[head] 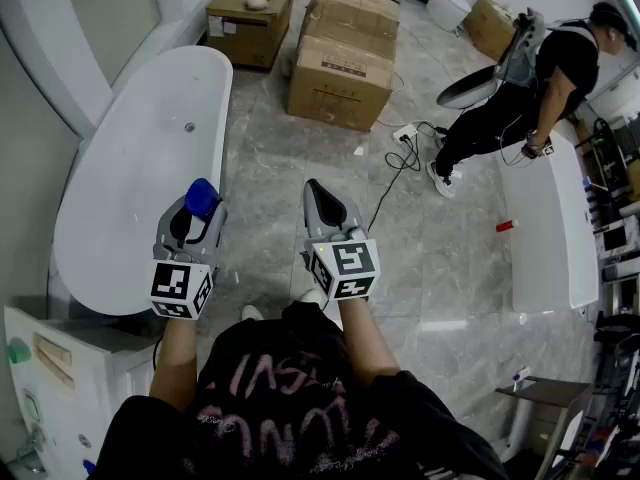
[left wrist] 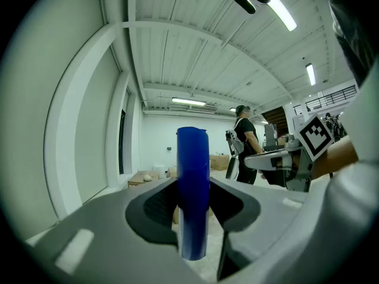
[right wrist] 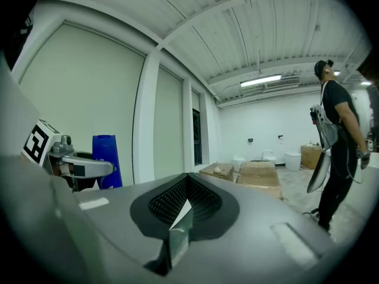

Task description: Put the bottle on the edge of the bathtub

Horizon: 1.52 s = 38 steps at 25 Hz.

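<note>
Bottle is picked up, not placed yet. My left hand-held gripper (head: 198, 214) is clamped on the blue bottle (head: 202, 197), jaws pressed against both sides of it about mid-body, and the bottle stands upright with its top poking above the jaws. In the head view it sits right at the near right rim of the white bathtub (head: 130, 168), so I judge the carry is mostly done; what's left is lowering it onto the rim, letting go and backing off. My right hand-held gripper (head: 316, 193) is closed with nothing between its jaws, held just beside the left one over the grey tiled floor (head: 270, 178), doing no work. Hard to tell: how high the bottle is above the rim, since the head view looks steeply down and the gripper body covers the lower part of the bottle. The left gripper view shows the bottle's bottom end free, with only floor tile behind it and no tub rim in frame, so alignment is a guess. Any label on the bottle is unreadable. Cardboard boxes (head: 340, 63) and another person (head: 540, 78) are well apart, not involved.
</note>
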Available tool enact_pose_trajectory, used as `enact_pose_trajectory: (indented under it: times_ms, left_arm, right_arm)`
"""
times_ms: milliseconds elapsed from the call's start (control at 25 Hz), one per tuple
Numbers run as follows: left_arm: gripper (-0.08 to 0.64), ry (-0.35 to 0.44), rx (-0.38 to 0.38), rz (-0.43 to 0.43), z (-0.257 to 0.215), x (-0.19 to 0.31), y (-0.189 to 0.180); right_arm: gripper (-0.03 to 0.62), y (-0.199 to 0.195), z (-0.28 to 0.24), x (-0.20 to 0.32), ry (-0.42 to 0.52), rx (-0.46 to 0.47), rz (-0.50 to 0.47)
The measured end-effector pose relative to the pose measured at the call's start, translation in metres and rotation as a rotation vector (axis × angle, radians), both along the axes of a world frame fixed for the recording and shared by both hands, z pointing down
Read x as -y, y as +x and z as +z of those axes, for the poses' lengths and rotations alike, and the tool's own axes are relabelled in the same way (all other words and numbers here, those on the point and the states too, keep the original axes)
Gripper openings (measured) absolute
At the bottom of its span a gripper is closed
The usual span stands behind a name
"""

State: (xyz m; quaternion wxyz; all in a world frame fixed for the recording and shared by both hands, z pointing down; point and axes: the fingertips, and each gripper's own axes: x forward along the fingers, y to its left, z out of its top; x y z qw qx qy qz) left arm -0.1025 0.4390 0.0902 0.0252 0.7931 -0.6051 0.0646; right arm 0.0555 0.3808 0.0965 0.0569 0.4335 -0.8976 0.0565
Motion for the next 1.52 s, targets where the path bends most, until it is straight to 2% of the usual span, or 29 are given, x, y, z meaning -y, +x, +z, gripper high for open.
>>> enact_pose_trajectory:
  times_ms: [440, 920, 1200, 1520]
  left_arm:
    - [0.156, -0.001, -0.008, 0.038, 0.000, 0.003, 0.003]
    - [0.156, -0.011, -0.042, 0.030, 0.006, 0.002, -0.012]
    - [0.156, -0.023, -0.022, 0.029, 0.013, 0.017, -0.018]
    - [0.156, -0.054, -0.011, 0.010, 0.025, 0.072, -0.020]
  right_arm:
    - [0.009, -0.005, 0.001, 0.001, 0.002, -0.008, 0.010]
    - [0.012, -0.008, 0.004, 0.000, 0.012, -0.029, 0.020]
    - [0.012, -0.013, 0.016, 0.022, -0.003, -0.012, 0.018]
    - [0.012, -0.021, 0.033, 0.086, -0.032, -0.007, -0.007]
